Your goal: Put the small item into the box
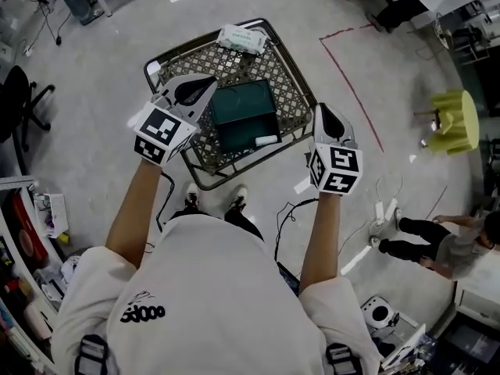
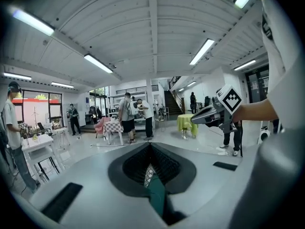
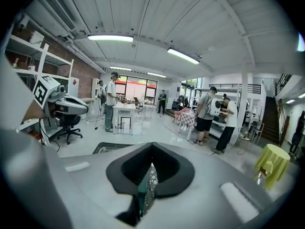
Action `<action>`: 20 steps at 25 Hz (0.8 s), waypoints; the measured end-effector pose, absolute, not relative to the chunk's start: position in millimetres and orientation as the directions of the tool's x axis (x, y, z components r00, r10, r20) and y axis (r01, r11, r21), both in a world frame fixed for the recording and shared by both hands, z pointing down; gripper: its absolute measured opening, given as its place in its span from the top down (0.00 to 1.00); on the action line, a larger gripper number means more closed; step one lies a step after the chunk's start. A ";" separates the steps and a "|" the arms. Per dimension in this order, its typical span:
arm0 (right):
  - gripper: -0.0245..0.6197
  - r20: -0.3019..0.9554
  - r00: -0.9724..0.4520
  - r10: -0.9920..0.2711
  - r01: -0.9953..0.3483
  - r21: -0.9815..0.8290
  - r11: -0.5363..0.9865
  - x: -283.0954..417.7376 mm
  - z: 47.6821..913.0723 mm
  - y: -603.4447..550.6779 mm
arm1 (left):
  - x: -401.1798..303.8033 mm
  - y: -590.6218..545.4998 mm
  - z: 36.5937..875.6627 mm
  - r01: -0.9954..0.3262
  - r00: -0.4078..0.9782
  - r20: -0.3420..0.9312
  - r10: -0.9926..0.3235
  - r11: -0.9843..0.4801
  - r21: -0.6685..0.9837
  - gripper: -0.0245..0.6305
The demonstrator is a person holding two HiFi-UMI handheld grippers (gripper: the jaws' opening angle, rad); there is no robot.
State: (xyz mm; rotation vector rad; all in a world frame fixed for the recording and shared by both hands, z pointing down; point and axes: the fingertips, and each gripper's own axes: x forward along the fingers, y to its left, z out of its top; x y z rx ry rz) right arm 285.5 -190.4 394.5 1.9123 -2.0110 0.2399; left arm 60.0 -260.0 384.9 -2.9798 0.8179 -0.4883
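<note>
**Person in a white shirt holds two closed hand-held grippers beside a green box**

White-shirted shoulders [image 1: 195,287] fill the bottom of the head view, with both bare forearms reaching forward over a lattice-topped surface [image 1: 291,80].

At the surface's left edge, the left hand-held gripper [image 1: 205,86] points inward toward the far left corner of a dark green box [image 1: 244,114]. Its own view shows the jaws pressed together at the tips with nothing between them; only a sliver of the green box and the lattice shows through the gap below.

The box sits in the middle of the surface. A white packet [image 1: 242,37] lies at the far edge, apart from the box. The small item [image 1: 266,141], white and oblong, lies at the box's near right corner; whether it rests inside the box or on its rim cannot be told.

Just off the surface's right edge, toward the near right corner, the right hand-held gripper [image 1: 323,114] points forward. Its jaws are likewise together and empty, with lattice visible beneath them.

Well to the right, a yellow-draped table [image 1: 457,119] stands on the floor.
</note>
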 end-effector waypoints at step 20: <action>0.95 0.130 -0.082 -0.988 -0.966 0.235 0.111 252.4 254.7 -166.2 | 61.7 -247.0 256.8 -0.447 0.875 0.080 -0.478 -0.859 -0.250 0.95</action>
